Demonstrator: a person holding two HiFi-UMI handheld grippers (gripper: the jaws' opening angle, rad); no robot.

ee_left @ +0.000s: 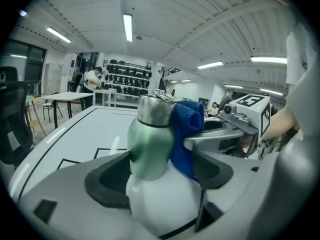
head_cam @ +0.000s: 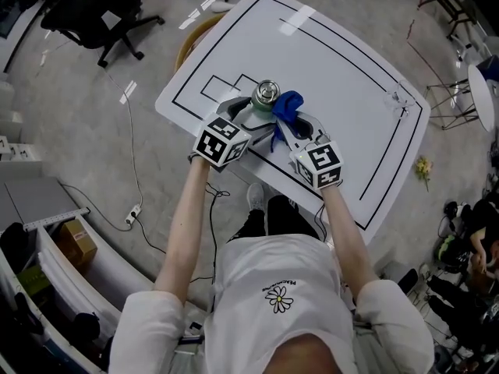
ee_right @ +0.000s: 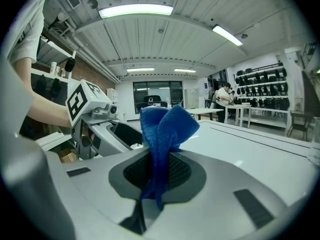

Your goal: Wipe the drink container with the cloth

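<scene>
A green and white drink container (ee_left: 150,149) with a steel neck stands upright on the white table (head_cam: 327,61), seen from above as a bottle top (head_cam: 267,94). My left gripper (ee_left: 157,181) is shut on the container's body; its marker cube (head_cam: 221,141) shows at the table's near edge. A blue cloth (ee_right: 162,134) is pinched in my right gripper (ee_right: 160,176), which is shut on it. The cloth (head_cam: 285,107) presses against the container's right side, also visible as a blue fold (ee_left: 189,129) in the left gripper view.
Black lines mark rectangles on the table (head_cam: 218,88). A black office chair (head_cam: 93,10) stands on the floor at the far left. Shelves with a box (head_cam: 74,244) run along the near left. A person (ee_left: 91,79) works at a distant table.
</scene>
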